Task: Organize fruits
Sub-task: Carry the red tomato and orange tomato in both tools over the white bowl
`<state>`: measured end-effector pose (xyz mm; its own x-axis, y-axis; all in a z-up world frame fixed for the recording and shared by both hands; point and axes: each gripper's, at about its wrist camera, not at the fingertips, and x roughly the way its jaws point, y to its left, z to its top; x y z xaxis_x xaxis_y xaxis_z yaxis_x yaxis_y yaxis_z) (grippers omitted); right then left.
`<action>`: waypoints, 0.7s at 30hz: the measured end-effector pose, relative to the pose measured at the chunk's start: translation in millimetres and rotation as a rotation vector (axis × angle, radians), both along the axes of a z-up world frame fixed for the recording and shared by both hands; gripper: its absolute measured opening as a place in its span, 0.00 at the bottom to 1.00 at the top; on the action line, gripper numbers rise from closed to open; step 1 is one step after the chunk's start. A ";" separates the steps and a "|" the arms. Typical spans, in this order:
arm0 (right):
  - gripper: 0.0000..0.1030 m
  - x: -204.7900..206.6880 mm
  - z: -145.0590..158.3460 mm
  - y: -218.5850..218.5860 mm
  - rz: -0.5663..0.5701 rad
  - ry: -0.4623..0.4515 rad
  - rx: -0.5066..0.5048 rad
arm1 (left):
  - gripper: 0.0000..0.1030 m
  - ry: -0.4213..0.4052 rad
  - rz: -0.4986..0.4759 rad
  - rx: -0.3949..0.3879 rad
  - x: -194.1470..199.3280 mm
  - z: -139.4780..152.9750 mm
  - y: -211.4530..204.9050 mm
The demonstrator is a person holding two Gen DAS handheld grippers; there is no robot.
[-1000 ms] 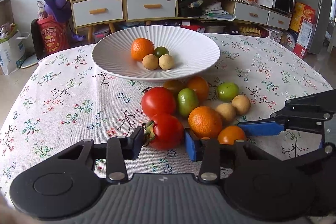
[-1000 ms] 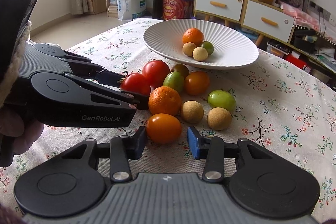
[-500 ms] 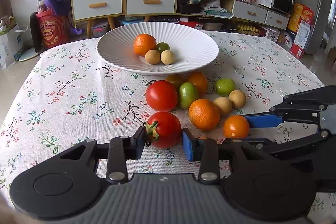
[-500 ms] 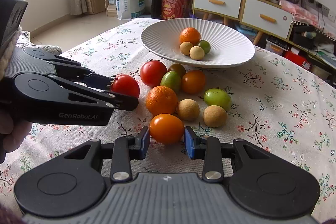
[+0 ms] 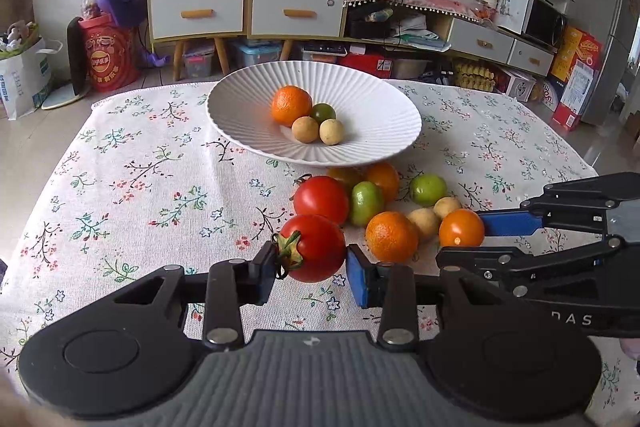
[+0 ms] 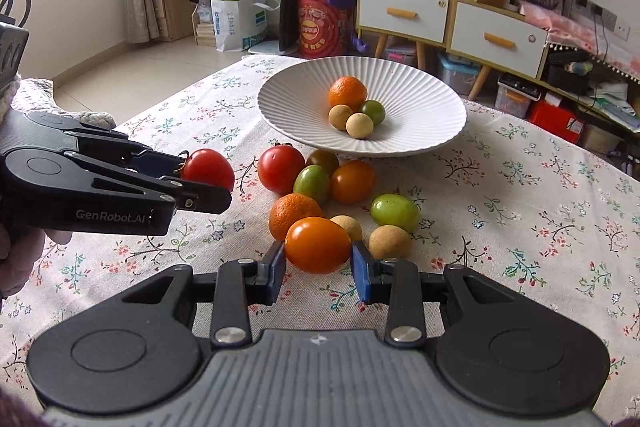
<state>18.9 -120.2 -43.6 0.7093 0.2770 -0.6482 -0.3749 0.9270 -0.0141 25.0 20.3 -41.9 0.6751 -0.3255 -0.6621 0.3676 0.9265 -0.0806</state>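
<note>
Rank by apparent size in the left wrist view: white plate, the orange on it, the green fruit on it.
1. White plate, by far the largest.
2. Orange.
3. Green fruit, partly hidden behind two tan fruits, so its full size is unsure.

Left handheld gripper (image 5: 311, 273): a black frame of flat linkage arms, joined by round silver screws, is fitted with blue rubber-faced fingertip pads (image 5: 362, 279); a ribbed grey housing is flanked by two round black discs. White lettering "GenRobot.AI" is printed along its side arm. Right handheld gripper (image 6: 318, 273): the same build is shown. A knitted light-grey sleeve cuff (image 6: 24, 95) is worn.
</note>
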 end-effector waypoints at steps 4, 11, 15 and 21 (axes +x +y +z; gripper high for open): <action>0.31 5.6 8.9 -1.2 -0.012 -0.023 0.010 | 0.34 -0.012 0.005 -0.022 4.0 8.9 -2.7; 0.31 25.3 25.2 -5.5 -0.049 -0.067 0.034 | 0.34 -0.020 0.016 -0.032 20.1 22.5 -8.8; 0.31 41.3 30.4 -10.9 -0.073 -0.074 0.045 | 0.34 0.005 0.040 -0.026 38.4 22.5 -8.0; 0.31 66.9 28.5 -15.0 -0.097 -0.056 0.032 | 0.34 0.016 0.068 0.012 66.5 20.1 -10.8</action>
